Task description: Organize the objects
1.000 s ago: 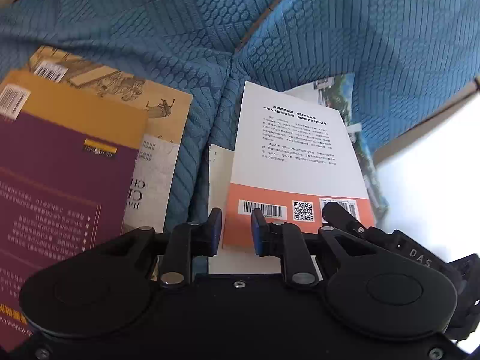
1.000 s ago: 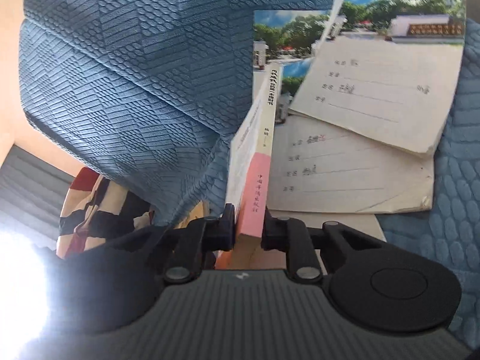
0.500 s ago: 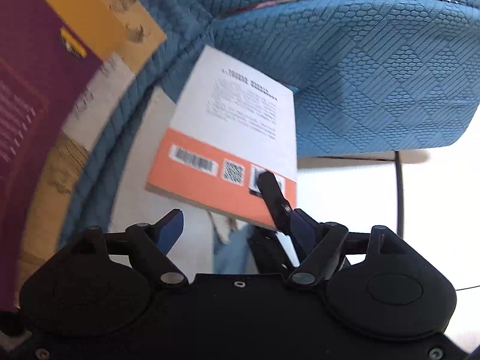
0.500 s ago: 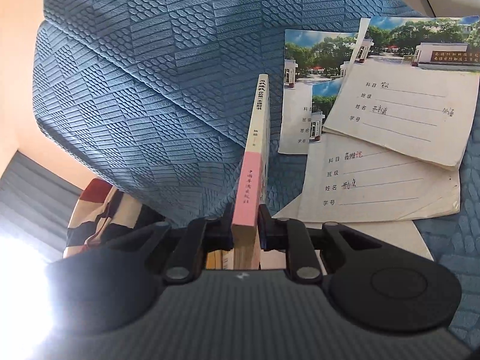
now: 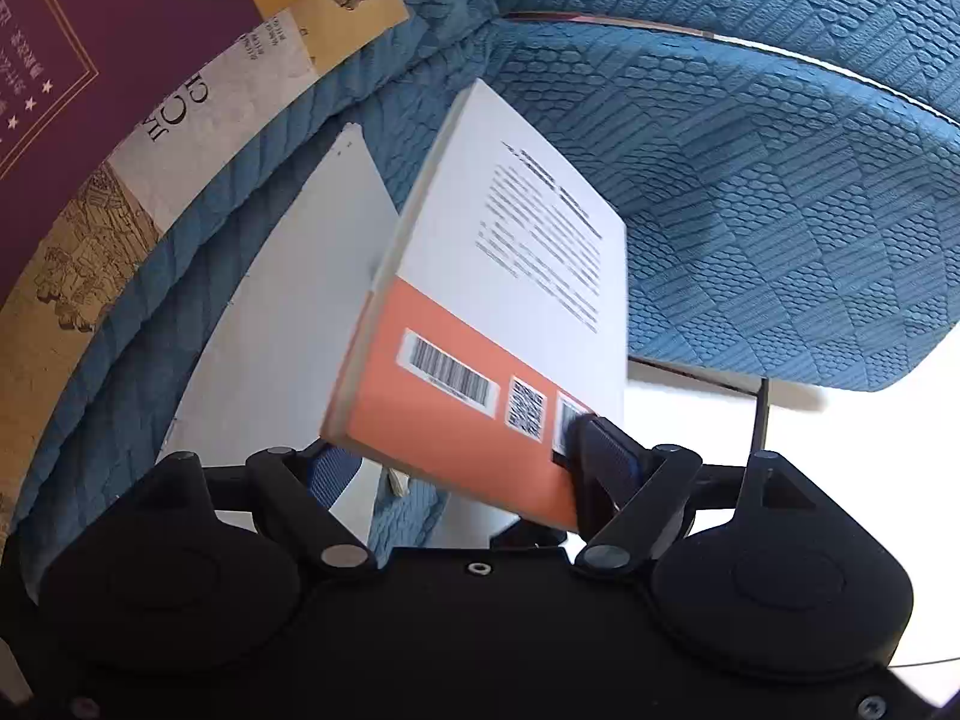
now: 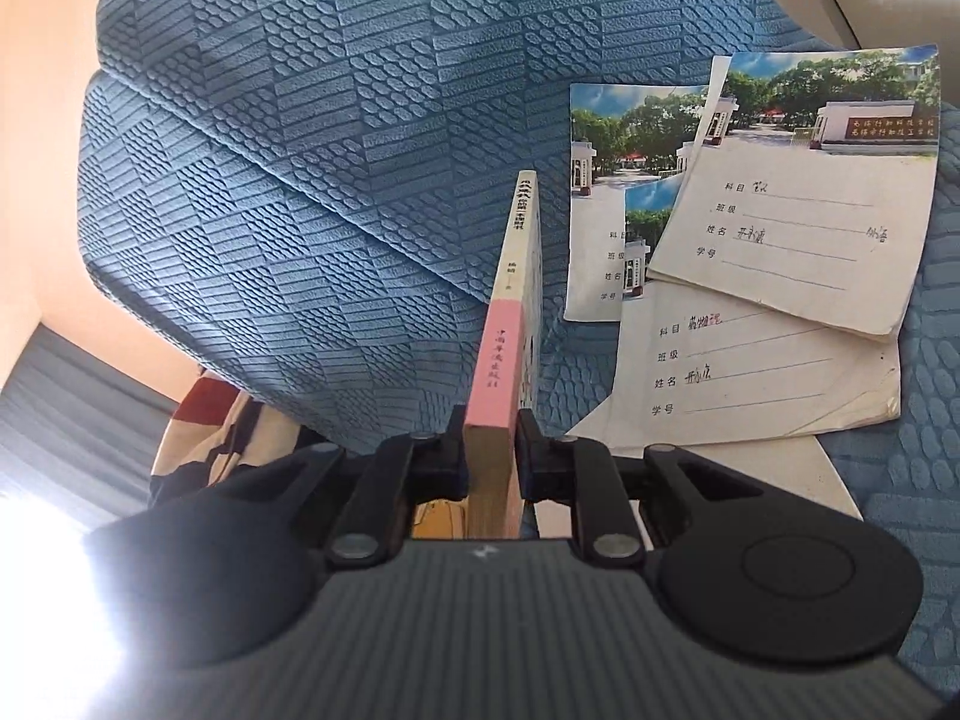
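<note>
Jaws of right gripper (image 6: 491, 447) clamp 1 book (image 6: 507, 324); 3 notebooks (image 6: 774, 276) beside.

Notebooks (image 6: 774, 276) overlapped on sofa seat (image 6: 924, 360), right of book (image 6: 510, 324); backrest (image 6: 312, 138) behind.

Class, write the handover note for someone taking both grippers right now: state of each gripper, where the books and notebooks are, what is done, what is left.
Right gripper: jaws shut on the spine end of the white-and-orange paperback book, held on edge above the blue textured sofa.
Left gripper: jaws open, gripping nothing; the same book's back cover passes in front of them.
School exercise notebooks lie loosely overlapped on the seat. The purple-and-yellow book lies on other books in a rough pile.
Done: paperback lifted. Left: place it and, probably, square up the notebooks.
</note>
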The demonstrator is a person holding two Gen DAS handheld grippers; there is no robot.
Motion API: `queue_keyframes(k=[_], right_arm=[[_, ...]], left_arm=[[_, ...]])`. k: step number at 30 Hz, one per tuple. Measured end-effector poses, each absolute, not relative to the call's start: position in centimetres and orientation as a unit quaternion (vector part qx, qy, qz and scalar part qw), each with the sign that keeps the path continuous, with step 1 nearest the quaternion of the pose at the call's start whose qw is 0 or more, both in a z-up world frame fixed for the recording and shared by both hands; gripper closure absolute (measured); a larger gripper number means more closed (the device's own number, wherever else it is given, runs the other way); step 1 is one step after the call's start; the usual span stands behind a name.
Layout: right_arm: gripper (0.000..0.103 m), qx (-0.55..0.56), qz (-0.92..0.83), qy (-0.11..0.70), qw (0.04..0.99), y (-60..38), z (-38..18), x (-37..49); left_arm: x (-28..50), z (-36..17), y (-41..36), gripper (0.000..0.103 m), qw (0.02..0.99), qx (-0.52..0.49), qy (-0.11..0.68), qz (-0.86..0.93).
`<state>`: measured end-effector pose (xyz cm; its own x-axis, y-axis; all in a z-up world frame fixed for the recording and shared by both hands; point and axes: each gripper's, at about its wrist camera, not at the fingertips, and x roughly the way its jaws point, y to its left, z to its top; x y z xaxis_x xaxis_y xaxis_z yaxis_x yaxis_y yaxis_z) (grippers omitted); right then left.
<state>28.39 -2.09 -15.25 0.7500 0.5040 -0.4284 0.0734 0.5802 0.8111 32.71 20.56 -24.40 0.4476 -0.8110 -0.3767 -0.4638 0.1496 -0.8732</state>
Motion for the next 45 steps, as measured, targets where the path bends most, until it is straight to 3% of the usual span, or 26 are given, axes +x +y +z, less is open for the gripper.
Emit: queue_keyframes(k=[9, 17, 23, 45], right_arm=[[0.085, 0.445, 0.119, 0.326, 0.825, -2.7, -14.8, 27.9], [0.085, 0.438, 0.096, 0.331, 0.830, -3.0, -14.5, 27.5], [0.085, 0.415, 0.088, 0.333, 0.842, -2.6, -13.6, 26.5], [0.083, 0.396, 0.109, 0.295, 0.863, 0.8, -6.3, 22.9]], left_arm=[[32.8, -26.0, 19.9, 0.026, 0.555, -0.648, 0.502, -0.145], [32.8, -25.5, 20.0, 0.057, 0.570, -0.637, 0.497, -0.149], [32.6, -23.8, 20.8, 0.069, 0.593, -0.617, 0.495, -0.149], [31.5, -11.5, 24.3, 0.077, 0.681, -0.517, 0.482, -0.191]])
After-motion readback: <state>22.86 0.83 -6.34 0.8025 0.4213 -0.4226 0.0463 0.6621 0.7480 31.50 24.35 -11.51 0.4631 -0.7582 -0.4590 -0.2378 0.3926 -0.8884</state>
